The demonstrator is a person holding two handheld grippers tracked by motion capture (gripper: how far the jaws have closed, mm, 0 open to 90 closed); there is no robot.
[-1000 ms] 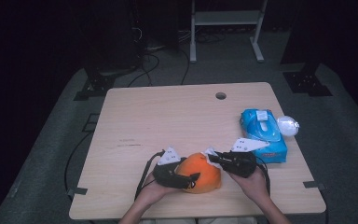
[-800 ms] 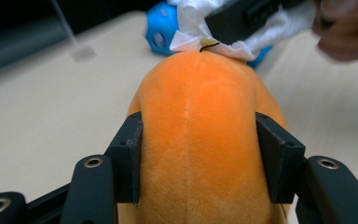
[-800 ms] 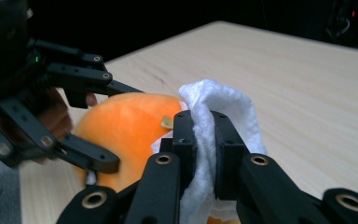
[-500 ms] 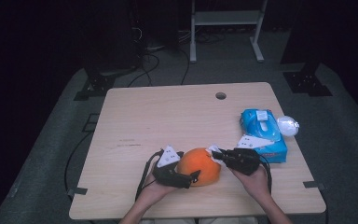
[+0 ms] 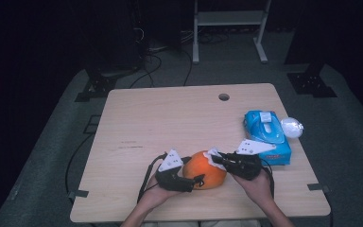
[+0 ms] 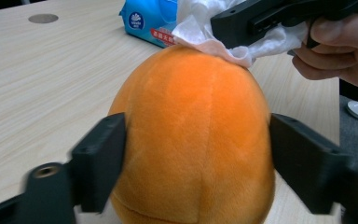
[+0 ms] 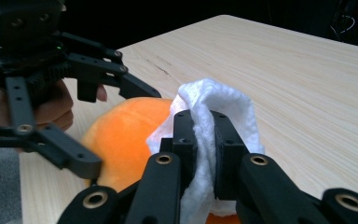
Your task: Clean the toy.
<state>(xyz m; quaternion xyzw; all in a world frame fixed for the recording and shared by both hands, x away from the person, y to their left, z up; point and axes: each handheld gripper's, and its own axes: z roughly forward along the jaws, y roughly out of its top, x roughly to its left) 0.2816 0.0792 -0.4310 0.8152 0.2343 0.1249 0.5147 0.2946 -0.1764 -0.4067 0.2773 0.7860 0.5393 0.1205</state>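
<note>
Here the orange plush ball (image 6: 191,135) sits at the table's (image 5: 170,123) near edge, between my two grippers. My left gripper (image 6: 196,168) straddles it, jaws just closing in, pads at its sides. My right gripper (image 7: 204,154) pinches a white tissue (image 7: 223,107) tight, pressing it onto the ball's top. The blue tissue pack (image 5: 267,135) lies just beyond.

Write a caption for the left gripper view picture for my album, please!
Left gripper holds the orange plush ball while the right gripper wipes its top with a white tissue.
</note>
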